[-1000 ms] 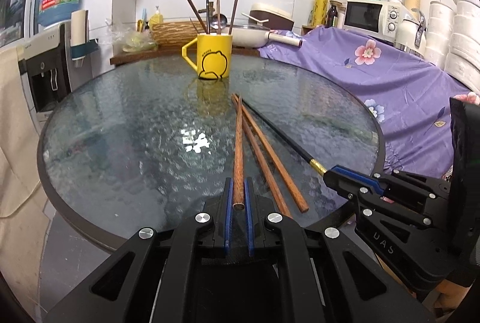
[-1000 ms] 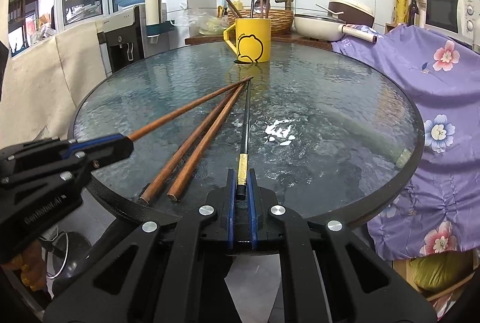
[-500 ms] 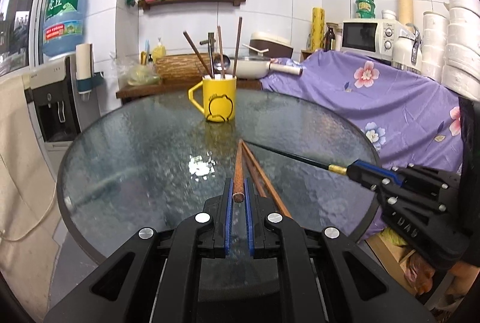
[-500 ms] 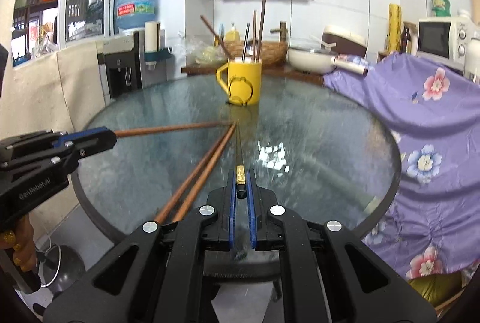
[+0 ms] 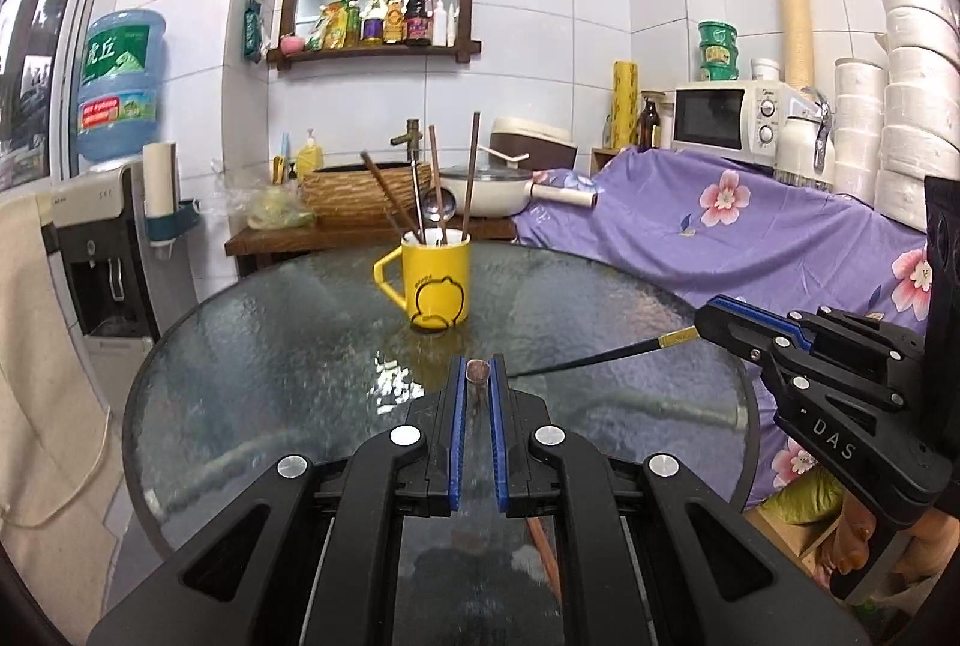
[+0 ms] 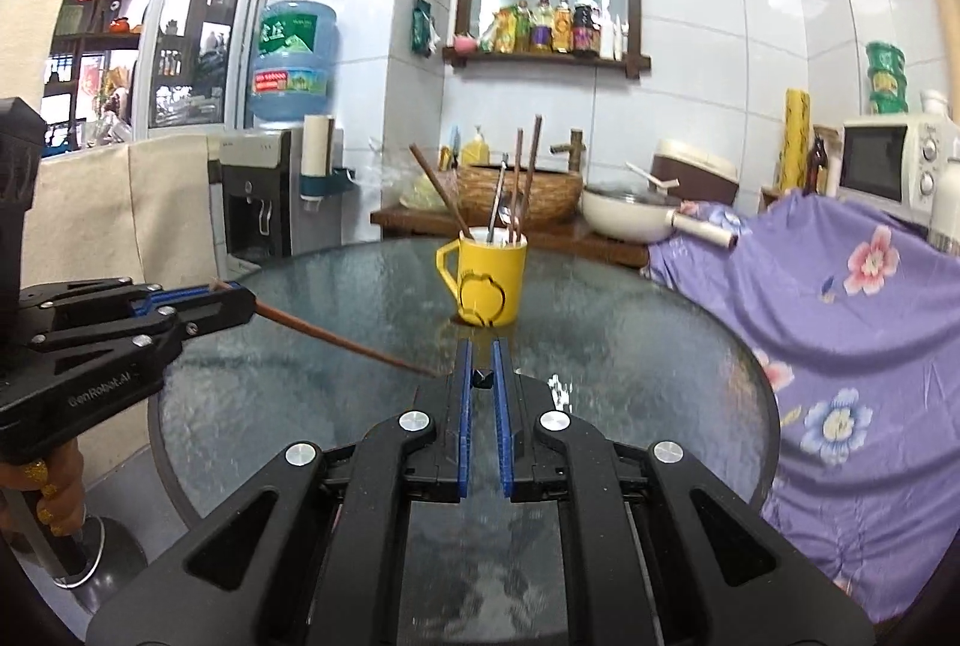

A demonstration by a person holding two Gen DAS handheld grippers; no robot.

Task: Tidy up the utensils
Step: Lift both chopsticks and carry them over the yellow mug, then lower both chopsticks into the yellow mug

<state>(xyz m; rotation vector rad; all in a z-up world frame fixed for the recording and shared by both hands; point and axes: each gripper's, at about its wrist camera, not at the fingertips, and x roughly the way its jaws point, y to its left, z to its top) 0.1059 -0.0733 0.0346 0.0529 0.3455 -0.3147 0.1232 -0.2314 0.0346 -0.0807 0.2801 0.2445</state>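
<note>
A yellow mug (image 5: 435, 280) stands on the far half of the round glass table (image 5: 270, 376), with several chopsticks and a metal spoon upright in it. My left gripper (image 5: 478, 368) is shut on a brown wooden chopstick (image 5: 478, 373), seen end-on and aimed at the mug. In the right wrist view that chopstick (image 6: 342, 343) slants out of the left gripper (image 6: 240, 301), above the glass. My right gripper (image 6: 482, 361) is shut on a black chopstick (image 6: 482, 377). Its gold-banded shaft (image 5: 600, 359) sticks out of the right gripper (image 5: 711, 319), tip toward the mug (image 6: 489, 280).
Part of another brown chopstick (image 5: 543, 556) shows low between my left gripper's arms. A purple floral cloth (image 5: 750, 238) covers furniture right of the table. Behind stand a wooden counter with a basket (image 5: 366, 193) and a white pan (image 5: 498, 190). A water dispenser (image 5: 102, 250) is at the left.
Both grippers have risen, each lifting its chopstick off the glass. The two wooden chopsticks left on the table have dropped almost out of view. The mug now sits lower in both views.
</note>
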